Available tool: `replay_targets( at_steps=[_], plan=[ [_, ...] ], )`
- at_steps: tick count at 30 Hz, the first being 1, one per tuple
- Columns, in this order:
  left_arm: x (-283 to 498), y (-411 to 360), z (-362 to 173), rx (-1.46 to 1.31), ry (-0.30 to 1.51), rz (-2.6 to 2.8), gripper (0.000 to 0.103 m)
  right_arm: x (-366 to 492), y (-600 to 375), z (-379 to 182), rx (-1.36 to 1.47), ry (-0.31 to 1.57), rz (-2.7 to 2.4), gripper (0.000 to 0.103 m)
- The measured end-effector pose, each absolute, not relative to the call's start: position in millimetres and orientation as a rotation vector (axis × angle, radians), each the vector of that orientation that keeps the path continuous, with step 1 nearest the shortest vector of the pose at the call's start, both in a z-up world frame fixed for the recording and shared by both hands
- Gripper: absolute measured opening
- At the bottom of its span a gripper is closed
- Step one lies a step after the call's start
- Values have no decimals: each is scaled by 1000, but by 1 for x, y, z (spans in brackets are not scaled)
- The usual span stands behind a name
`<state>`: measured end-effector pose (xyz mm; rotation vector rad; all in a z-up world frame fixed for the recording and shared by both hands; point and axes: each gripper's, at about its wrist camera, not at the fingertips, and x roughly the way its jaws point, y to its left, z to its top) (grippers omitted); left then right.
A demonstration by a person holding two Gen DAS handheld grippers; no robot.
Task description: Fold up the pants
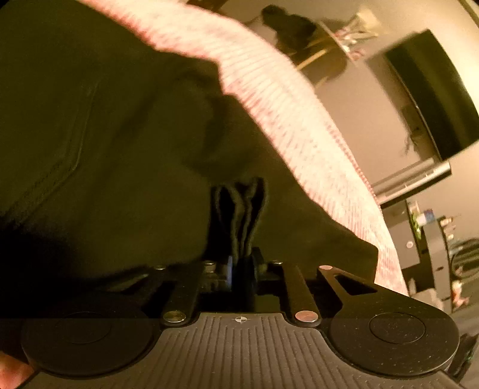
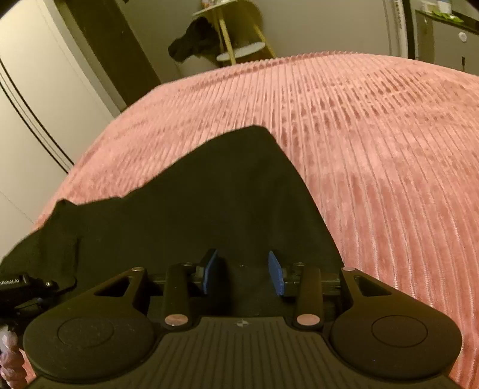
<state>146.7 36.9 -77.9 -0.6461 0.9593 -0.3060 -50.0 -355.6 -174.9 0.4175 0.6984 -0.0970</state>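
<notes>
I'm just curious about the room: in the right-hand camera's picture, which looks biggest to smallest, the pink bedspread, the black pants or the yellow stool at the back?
1. Pink bedspread
2. Black pants
3. Yellow stool, smallest, though it stands farthest from the camera.

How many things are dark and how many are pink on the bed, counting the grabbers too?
Dark: 3 - the black fabric pants, the left gripper pinching a bunch of them, and the right gripper, open above them.
Pink: 1 - the pink ribbed bedspread.
Total: 4
</notes>
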Motion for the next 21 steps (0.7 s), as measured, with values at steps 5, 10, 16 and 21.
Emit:
replay_targets(
  at_steps=[5,10,16,21],
  plan=[
    [129,25,-46,-510,765,-288,13,-64,-360,-167,471,601,-76,37],
    [139,14,-58,-356,799,-227,26,-57,-348,-168,411,621,-54,37],
    [143,19,-63,-413,826,-187,53,-47,-336,-173,313,661,-79,39],
    [113,72,-29,-642,681,-36,96,-48,-343,-173,355,655,-63,39]
  ],
)
